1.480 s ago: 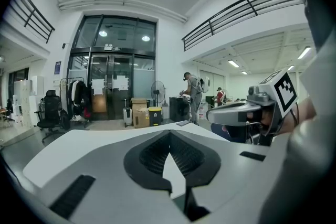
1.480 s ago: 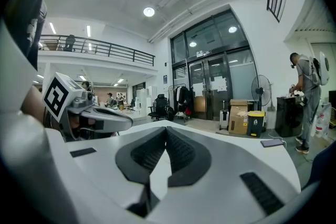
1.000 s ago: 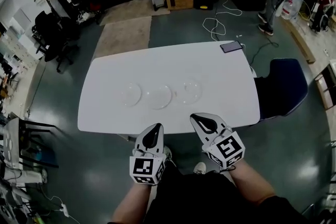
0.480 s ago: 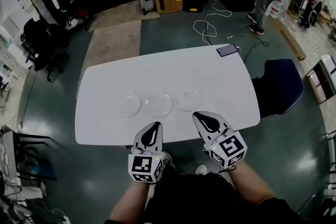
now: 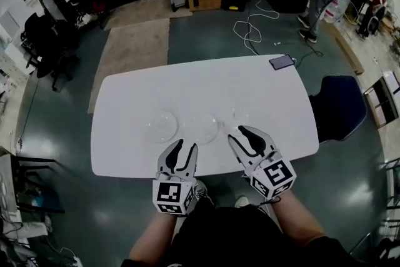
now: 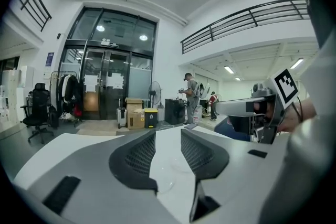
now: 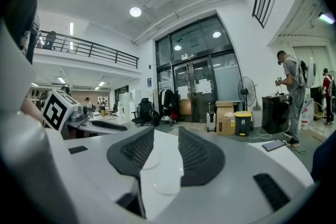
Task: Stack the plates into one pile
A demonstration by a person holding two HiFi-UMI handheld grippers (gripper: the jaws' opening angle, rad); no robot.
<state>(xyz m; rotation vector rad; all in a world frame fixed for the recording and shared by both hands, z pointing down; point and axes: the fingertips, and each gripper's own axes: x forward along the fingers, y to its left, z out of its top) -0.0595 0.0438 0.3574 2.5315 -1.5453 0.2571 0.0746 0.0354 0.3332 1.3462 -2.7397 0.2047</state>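
Fingers (image 6: 137, 159) of the left gripper (image 5: 185, 146) and right gripper (image 5: 239, 132) are opening, released, with nothing gripped between them, low over the near edge of the white rounded bench (image 5: 125, 103). Just beyond, three clear round plates lie flat in a row, faint against the white: left plate (image 5: 164, 126), middle plate (image 5: 200, 128), and right plate (image 5: 247, 117) at the right gripper's tips. A dark flat phone (image 5: 282, 62) lies at the far right corner.

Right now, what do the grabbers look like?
Both the left gripper and right gripper are white, with two pointed jaws lined in black ribbed pads and a cube of black-and-white square markers behind. Their jaws are opening, gripping nothing.
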